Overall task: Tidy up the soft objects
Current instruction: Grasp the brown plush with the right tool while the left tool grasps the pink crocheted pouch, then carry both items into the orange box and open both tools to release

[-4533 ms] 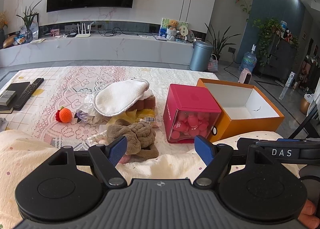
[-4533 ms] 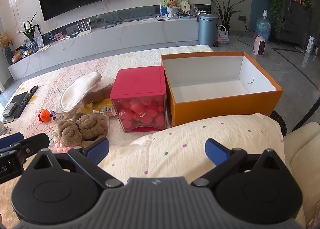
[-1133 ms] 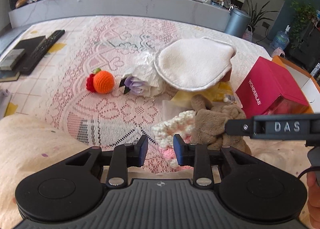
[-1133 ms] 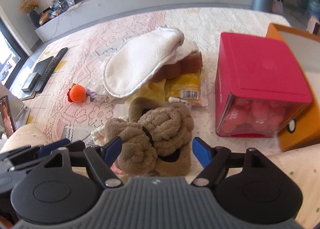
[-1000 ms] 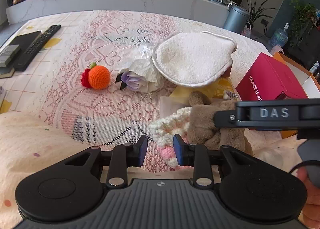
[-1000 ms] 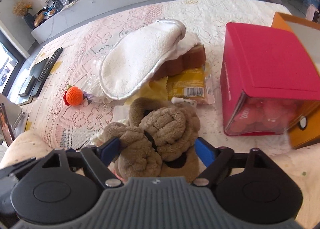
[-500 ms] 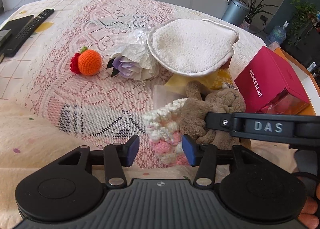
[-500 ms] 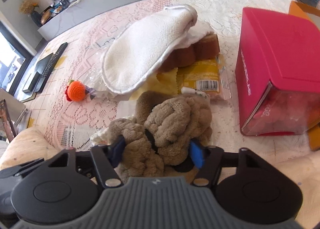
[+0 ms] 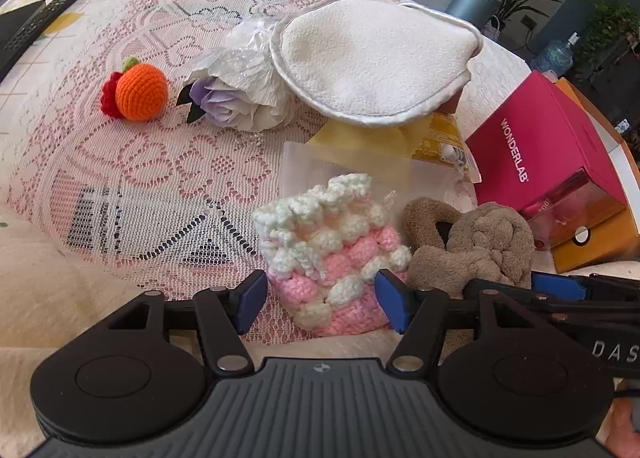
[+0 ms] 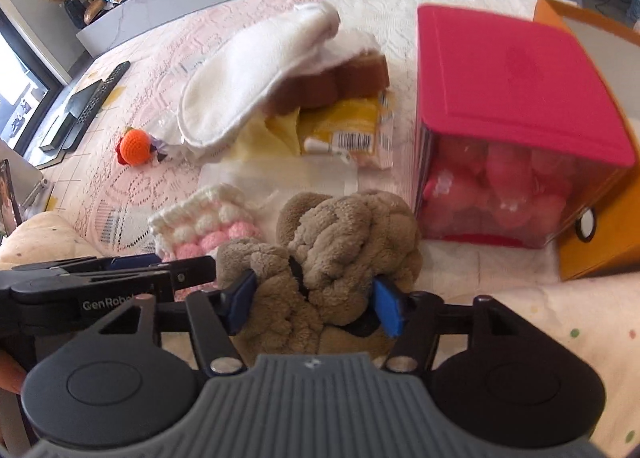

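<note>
Lace cloth [image 9: 132,177]: left claw [image 9: 320,302] spread around the knit pouch [image 9: 328,250], right claw [image 10: 316,304] squeezing the brown plush [image 10: 336,242].

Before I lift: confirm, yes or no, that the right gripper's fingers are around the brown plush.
Yes, the right gripper has one blue finger on each side of the brown plush, pressing into it.

Left black two-finger gripper with blue pads [image 9: 322,300] is sitting low, its jaws spread apart and straddling a pink-and-white crocheted pouch [image 9: 332,254] without clearly pressing it. Right black two-finger gripper with blue pads [image 10: 316,304] is lying just beside it, its blue pads [image 10: 386,308] pressing into both sides of a brown plush knotted toy [image 10: 332,250]. The two grippers are pointing forward, side by side, nearly touching.
</note>
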### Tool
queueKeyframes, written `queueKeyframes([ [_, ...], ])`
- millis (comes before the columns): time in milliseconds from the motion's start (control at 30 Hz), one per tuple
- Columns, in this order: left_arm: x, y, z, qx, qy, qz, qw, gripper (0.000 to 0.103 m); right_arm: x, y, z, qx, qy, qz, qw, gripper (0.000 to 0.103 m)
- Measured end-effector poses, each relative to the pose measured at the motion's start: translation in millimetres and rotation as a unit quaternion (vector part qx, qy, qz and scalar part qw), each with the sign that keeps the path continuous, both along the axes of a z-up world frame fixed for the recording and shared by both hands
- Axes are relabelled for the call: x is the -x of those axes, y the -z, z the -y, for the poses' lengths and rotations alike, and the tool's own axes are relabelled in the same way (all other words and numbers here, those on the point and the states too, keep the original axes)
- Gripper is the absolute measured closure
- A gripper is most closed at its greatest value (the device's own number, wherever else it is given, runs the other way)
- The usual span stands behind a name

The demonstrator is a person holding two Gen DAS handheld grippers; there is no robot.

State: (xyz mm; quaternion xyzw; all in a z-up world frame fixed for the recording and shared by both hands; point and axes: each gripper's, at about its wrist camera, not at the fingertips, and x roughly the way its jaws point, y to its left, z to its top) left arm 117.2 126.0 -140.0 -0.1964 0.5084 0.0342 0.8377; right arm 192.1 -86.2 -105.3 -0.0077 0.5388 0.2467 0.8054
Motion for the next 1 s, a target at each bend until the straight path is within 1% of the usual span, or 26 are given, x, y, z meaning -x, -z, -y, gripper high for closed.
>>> queueKeyframes([
  [100, -3, 4, -3, 0.01, -0.011, -0.008, 0.9999, 0.026, 0, 7, -6, 0.005, -0.006, 0.002, 1.0, 0.029],
  [133, -3, 4, -2, 0.008, -0.012, -0.007, 0.9999, 0.027, 0, 10, -8, 0.007, -0.007, 0.0, 1.0, 0.028],
  [200, -2, 4, -1, 0.007, -0.011, -0.002, 0.9999, 0.034, -1, 14, -6, 0.001, -0.008, -0.002, 1.0, 0.028],
  [233, -2, 3, -1, 0.01, -0.008, 0.002, 0.9999, 0.043, -2, 17, -5, -0.002, -0.007, -0.004, 1.0, 0.028],
  [267, -1, 2, 0, 0.014, -0.005, 0.006, 0.9999, 0.05, -1, 19, -5, -0.003, -0.008, -0.005, 1.0, 0.029],
  [300, 1, 0, 1, 0.008, -0.005, 0.011, 0.9999, 0.053, 1, 20, -4, -0.003, -0.01, -0.002, 1.0, 0.031],
  [333, 3, -2, 3, 0.002, -0.006, 0.017, 0.9998, 0.062, 3, 20, -5, -0.001, -0.014, 0.005, 1.0, 0.033],
  [367, 6, -5, 4, -0.002, -0.008, 0.026, 0.9996, 0.066, 6, 19, -6, 0.001, -0.018, 0.013, 1.0, 0.037],
  [433, 12, -11, 4, -0.001, -0.011, 0.039, 0.9992, 0.07, 10, 17, -6, 0.002, -0.022, 0.025, 0.999, 0.045],
  [533, 20, -18, 5, -0.003, -0.014, 0.06, 0.9981, 0.072, 14, 11, -5, -0.001, -0.022, 0.038, 0.999, 0.052],
  [600, 24, -24, 6, -0.009, -0.017, 0.071, 0.9973, 0.073, 18, 4, -4, -0.003, -0.028, 0.05, 0.998, 0.054],
  [733, 31, -38, 7, -0.008, -0.027, 0.095, 0.9951, 0.073, 25, -12, -1, -0.012, -0.031, 0.074, 0.997, 0.054],
  [867, 42, -58, 13, -0.027, -0.035, 0.121, 0.9917, 0.074, 32, -31, 8, -0.028, -0.037, 0.089, 0.995, 0.054],
  [1000, 54, -79, 21, -0.051, -0.043, 0.142, 0.9877, 0.074, 40, -53, 19, -0.037, -0.044, 0.116, 0.992, 0.054],
])
